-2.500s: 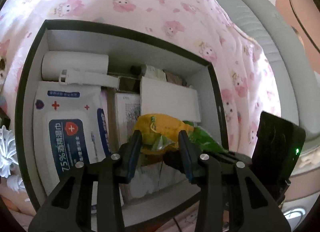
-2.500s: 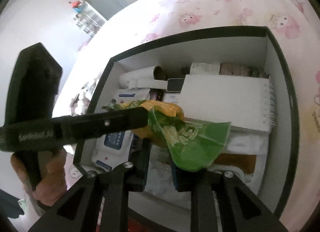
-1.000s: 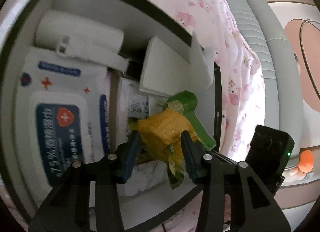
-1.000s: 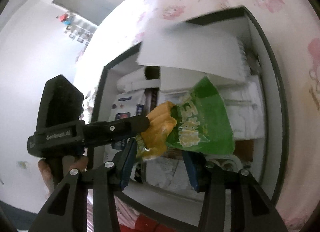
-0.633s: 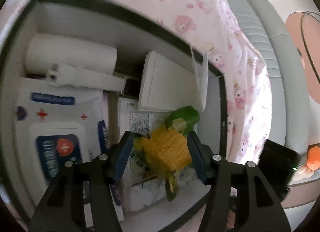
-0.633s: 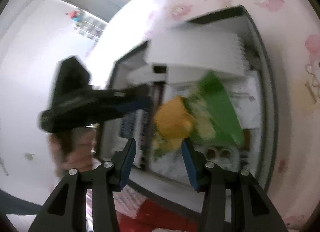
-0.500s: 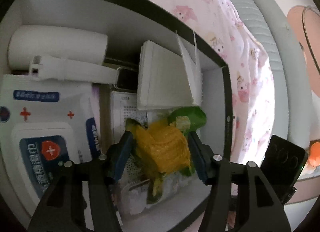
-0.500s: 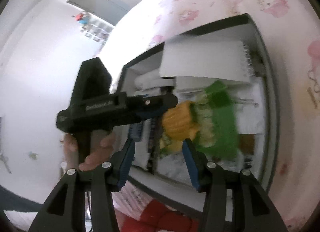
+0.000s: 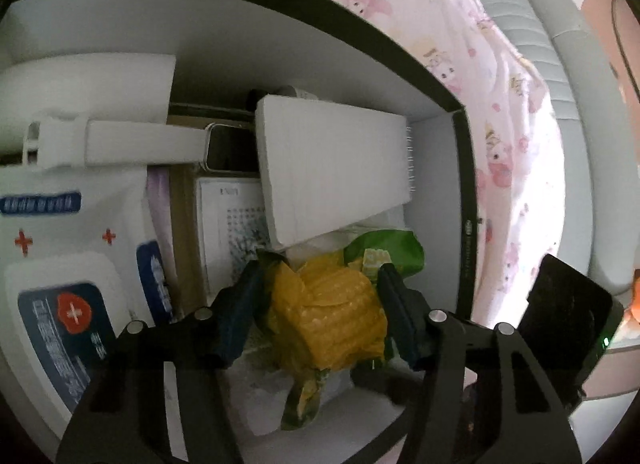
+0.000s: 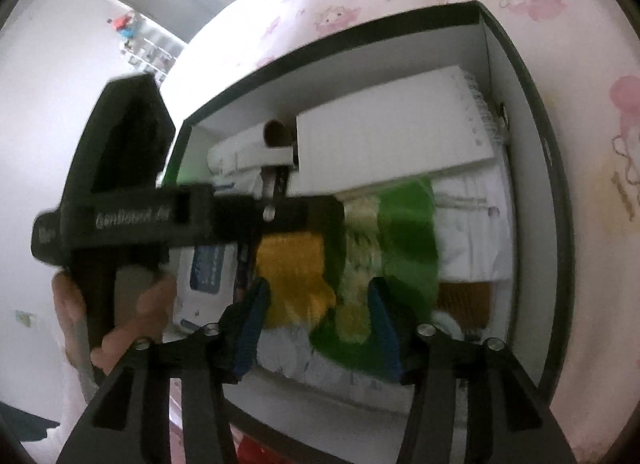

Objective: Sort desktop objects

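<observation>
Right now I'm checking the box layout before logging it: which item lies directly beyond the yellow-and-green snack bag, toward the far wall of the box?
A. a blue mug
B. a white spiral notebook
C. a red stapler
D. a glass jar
B: in the left wrist view the white spiral notebook lies just past the snack bag, its wire binding along the right wall of the box.

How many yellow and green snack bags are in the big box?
1. The crinkly yellow and green corn snack bag lies near the front of the black-rimmed white box, just below the white spiral notebook. More could be hidden under other things.
</observation>
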The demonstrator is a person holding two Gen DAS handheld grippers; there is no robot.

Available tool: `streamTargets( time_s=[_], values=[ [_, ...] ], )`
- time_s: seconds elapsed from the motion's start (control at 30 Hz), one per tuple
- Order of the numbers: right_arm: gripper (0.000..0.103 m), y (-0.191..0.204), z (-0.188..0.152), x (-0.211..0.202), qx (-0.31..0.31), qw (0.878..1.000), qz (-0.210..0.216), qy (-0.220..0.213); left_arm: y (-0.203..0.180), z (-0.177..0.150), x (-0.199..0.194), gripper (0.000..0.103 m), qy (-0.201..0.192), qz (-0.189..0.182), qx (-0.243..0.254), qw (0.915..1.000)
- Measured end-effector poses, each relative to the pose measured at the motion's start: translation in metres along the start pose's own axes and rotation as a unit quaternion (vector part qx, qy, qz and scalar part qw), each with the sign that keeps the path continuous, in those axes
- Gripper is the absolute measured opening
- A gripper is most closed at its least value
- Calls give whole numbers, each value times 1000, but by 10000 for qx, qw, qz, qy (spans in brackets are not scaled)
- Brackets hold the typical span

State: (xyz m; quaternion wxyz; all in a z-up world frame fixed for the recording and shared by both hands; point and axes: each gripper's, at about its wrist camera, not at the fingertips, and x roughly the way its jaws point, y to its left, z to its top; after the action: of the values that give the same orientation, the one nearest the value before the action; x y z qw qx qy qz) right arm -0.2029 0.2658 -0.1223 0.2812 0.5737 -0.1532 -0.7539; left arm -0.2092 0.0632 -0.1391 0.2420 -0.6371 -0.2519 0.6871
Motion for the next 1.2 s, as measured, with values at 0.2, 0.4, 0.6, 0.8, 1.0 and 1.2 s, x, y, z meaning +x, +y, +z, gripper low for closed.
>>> streamTargets(
  time_s=[0.2, 0.4, 0.6, 0.8, 1.0, 1.2],
  values=[
    [27, -1, 5, -20, -117, 9990, 293, -331, -5, -12, -22, 45, -101, -432, -36, 9990],
    [27, 12, 1, -17, -260, 9983, 223, -473, -12, -20, -31, 45, -365, -221, 49, 9991],
    [24, 26, 7, -27, -512, 9940, 619, -745, -29, -31, -42, 40, -532, -806, 95, 9953],
    [24, 25, 7, -24, -578, 9963, 139, -626, -11, -22, -38, 39, -809, -64, -111, 9966],
    [30, -5, 6, -45, -19, 9959, -190, -888, 10, -29, -42, 48, -911, -71, -421, 9949],
    [38, 3, 4, -20, -229, 9988, -293, -307, 11, -33, -31, 55, -771, -49, -461, 9959]
  ],
)
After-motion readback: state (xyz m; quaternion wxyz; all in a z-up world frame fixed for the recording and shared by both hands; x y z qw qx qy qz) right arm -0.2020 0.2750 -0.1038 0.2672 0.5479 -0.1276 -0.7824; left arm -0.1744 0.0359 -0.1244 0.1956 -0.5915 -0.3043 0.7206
